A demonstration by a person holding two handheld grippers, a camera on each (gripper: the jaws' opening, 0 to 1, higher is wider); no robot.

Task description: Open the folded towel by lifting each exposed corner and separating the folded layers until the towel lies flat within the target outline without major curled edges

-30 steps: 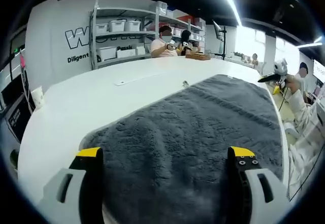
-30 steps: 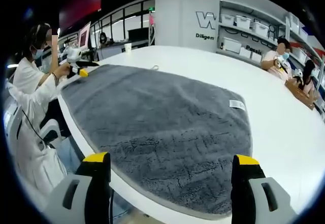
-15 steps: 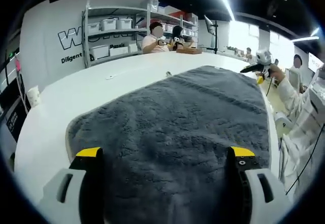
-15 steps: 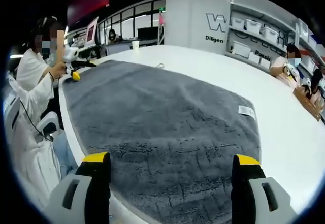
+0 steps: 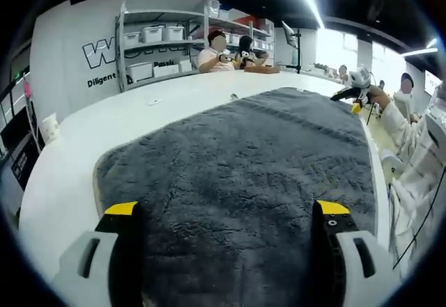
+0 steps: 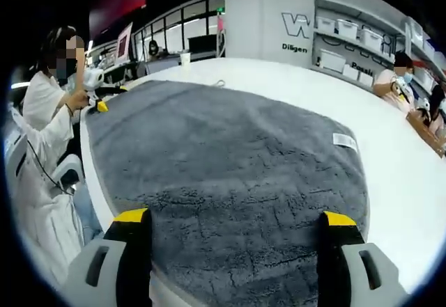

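The grey towel (image 5: 244,175) lies spread across the white worktop (image 5: 77,154), apparently unfolded; the step in hand looks like final flattening. Both the left hand-held gripper (image 5: 228,213) and the right hand-held gripper (image 6: 235,220) stand wide, holding nothing, at opposite ends; next, I judge, check the edges for curl.

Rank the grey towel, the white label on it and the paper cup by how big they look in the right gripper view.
1. Grey towel, by far.
2 and 3. White label and paper cup look alike; the cup stands farther off, so I won't rank them.
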